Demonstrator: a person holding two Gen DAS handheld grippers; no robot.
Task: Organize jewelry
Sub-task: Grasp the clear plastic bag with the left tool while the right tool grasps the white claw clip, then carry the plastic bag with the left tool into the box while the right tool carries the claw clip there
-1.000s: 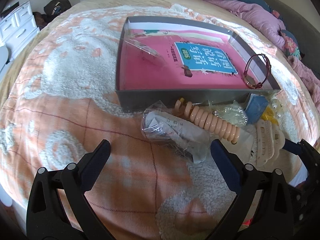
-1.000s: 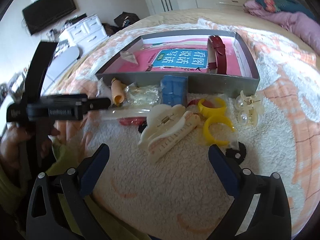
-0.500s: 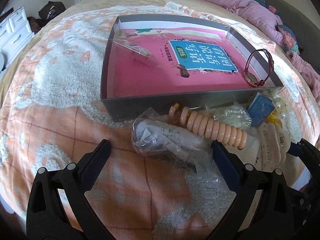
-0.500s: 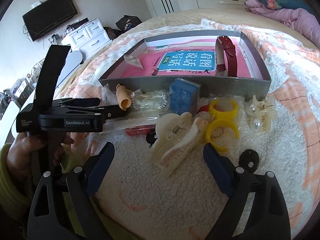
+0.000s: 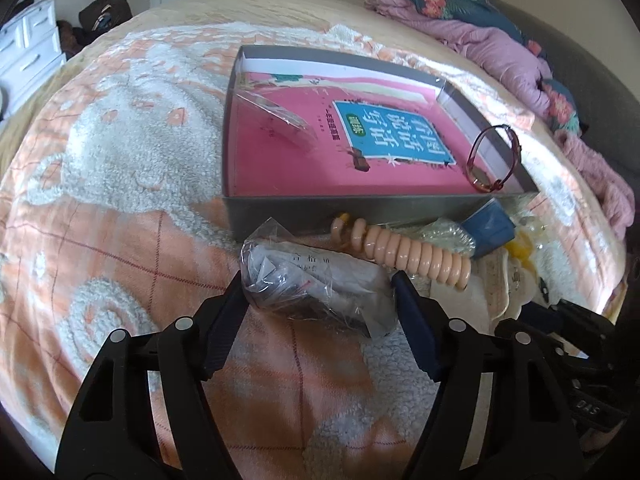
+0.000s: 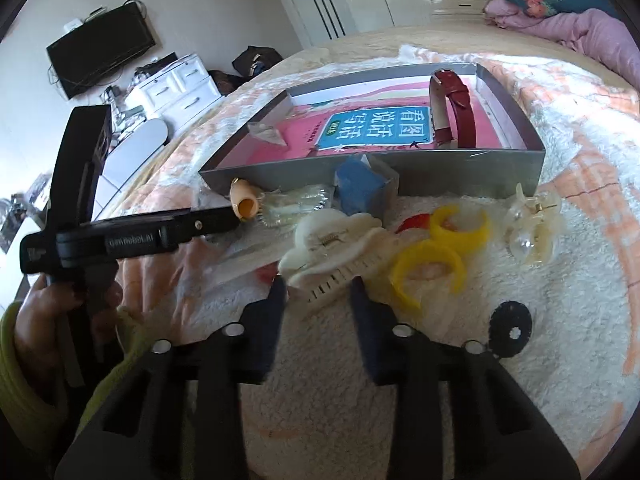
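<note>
**Both tongs closing on the bed's clutter**

My left tongs [image 5: 318,294] have just been narrowing around a crinkled clear bag [image 5: 312,280] of grey papers, near the grey box [image 5: 304,208]; whether they press it I cannot tell. My right tongs [image 6: 318,292] have just been closing, now narrow, on the cream claw clip [image 6: 332,248], toothed, with a spring, lying left of the yellow rings [image 6: 428,272].

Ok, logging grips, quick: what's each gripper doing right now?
Left gripper: jaws just closed onto the plastic bag.
Right gripper: jaws just closed onto the white hair claw.
</note>
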